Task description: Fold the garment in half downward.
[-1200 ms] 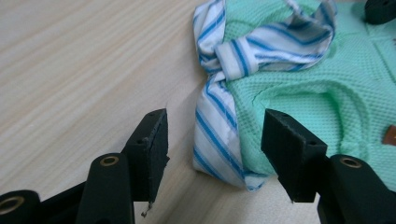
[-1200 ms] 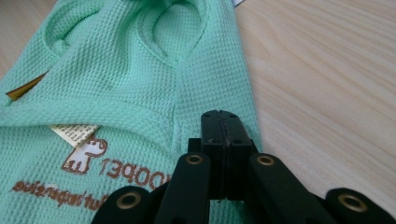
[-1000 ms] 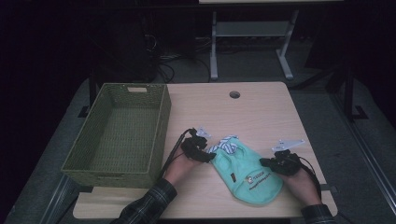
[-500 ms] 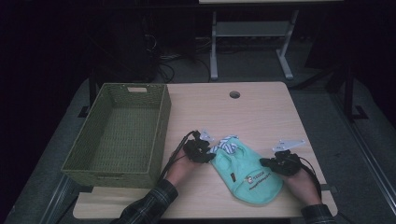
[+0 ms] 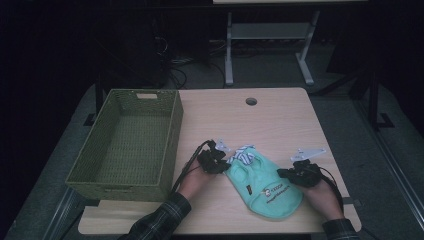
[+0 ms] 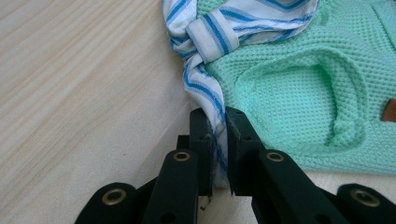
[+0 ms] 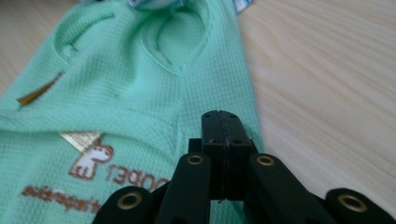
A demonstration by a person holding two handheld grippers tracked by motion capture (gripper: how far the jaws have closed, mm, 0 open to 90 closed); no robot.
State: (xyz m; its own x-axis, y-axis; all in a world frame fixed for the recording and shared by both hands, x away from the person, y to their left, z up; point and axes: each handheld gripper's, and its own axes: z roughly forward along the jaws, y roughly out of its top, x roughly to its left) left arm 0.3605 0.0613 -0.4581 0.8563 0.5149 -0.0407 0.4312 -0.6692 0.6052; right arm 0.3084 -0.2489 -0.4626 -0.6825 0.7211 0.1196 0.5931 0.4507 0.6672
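A: High view first. The mint garment (image 5: 267,185) lies flat on the counter (image 5: 280,120), near the front edge, well right of the green basket (image 5: 125,145). The basket looks bare inside.

B: Claws?

A: Left claw (image 5: 216,161) is at the garment's upper left corner, by the striped collar (image 5: 245,154). Right claw (image 5: 296,175) is at its right edge. One hand on each side, so my read is they're gripping to lift or fold. Nothing is folded yet and nothing is in the basket.

B: Left gripper view?

A: The left claw (image 6: 218,140) is nearly closed, with the striped collar (image 6: 210,98) pinched between its jaws. A strip of the blue-and-white cloth runs straight down into the gap. The mint garment (image 6: 303,93) sits just right of it, flat on the counter (image 6: 84,84), and one armhole is visible.

B: Right gripper view?

A: The right claw (image 7: 220,123) is pressed fully together at the side hem of the mint garment (image 7: 121,84). The jaws meet over the cloth edge, so I'd call it a hold on the hem, though the pinched fabric itself is hidden by the jaws. The printed logo (image 7: 93,161) faces up, and the counter (image 7: 327,79) is bare to the right.

B: Progress?

A: Early. Both grips look set, but the garment isn't off the counter. If the basket is the goal, the lift, any fold and the move over are all left to do.
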